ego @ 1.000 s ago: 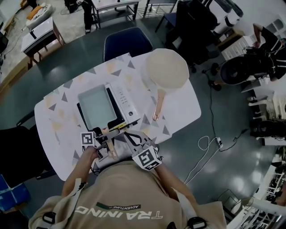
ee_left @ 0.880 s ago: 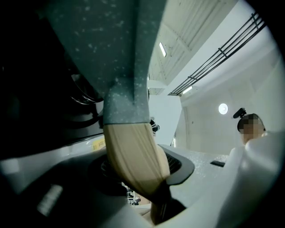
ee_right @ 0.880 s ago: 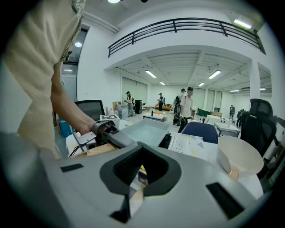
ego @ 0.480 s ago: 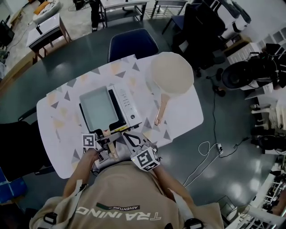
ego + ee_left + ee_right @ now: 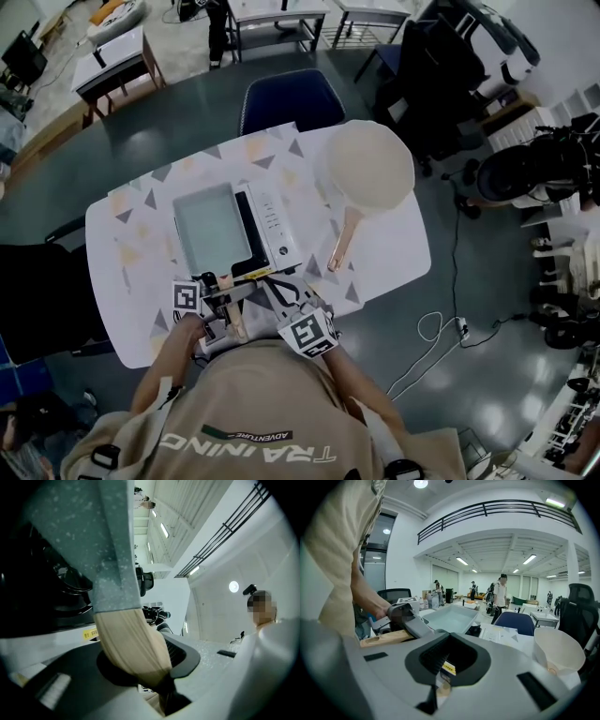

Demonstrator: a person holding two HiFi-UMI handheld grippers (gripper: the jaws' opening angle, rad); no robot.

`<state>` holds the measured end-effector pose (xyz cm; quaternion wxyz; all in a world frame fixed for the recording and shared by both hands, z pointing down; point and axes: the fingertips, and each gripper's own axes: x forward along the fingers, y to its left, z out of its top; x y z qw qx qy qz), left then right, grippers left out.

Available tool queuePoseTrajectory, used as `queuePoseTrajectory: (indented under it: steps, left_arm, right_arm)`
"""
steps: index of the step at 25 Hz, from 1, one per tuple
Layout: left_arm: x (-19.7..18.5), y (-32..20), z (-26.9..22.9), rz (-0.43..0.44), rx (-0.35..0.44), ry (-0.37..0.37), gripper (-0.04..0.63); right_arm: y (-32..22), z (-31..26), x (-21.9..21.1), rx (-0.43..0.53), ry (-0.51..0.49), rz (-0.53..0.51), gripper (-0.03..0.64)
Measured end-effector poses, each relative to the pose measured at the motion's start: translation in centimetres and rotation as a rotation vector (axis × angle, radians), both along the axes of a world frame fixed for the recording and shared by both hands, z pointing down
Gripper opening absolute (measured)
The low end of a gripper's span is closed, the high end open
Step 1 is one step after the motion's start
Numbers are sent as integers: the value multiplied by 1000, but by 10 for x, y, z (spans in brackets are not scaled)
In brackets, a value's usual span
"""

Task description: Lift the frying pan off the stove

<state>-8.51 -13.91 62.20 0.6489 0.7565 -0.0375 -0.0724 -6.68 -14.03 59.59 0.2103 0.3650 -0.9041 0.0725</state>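
A rectangular grey-green frying pan [image 5: 211,228] rests over the black top of a white stove [image 5: 272,230] on the table. Its wooden handle [image 5: 234,323] points toward me. My left gripper [image 5: 225,302] is shut on that handle. In the left gripper view the handle [image 5: 133,644] fills the space between the jaws and the pan body [image 5: 103,541] rises above it. My right gripper [image 5: 284,292] hovers at the stove's near right corner, open and holding nothing. The right gripper view shows the pan [image 5: 450,618], its handle [image 5: 386,638] and my left gripper [image 5: 410,620] beside my right gripper [image 5: 440,677].
A round cream pan [image 5: 368,169] with a wooden handle lies on the table's right side, seen as the cream pan [image 5: 558,651] in the right gripper view. A blue chair [image 5: 291,98] stands behind the table. The patterned tablecloth [image 5: 141,244] stretches to the left of the stove.
The head view has shifted slightly. The pan stays over the stove, and both grippers stay at its near edge with the left one at the handle.
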Motion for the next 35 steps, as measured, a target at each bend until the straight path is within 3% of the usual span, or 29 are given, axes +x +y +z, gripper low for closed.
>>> queuePoseTrajectory:
  steps: [15, 22, 29, 35]
  left_arm:
    - [-4, -5, -63, -29, 57, 48, 114]
    - [-8, -7, -74, -21, 77, 43, 129]
    - [-9, -7, -82, -8, 102, 47, 133]
    - [-12, -8, -82, -8, 104, 36, 137]
  right_arm:
    - [-7, -31, 10, 93, -44, 25, -5]
    - [-14, -51, 12, 148, -65, 45, -5]
    - [-22, -61, 16, 143, -134, 95, -5]
    - [-18, -63, 11, 158, -124, 88, -5]
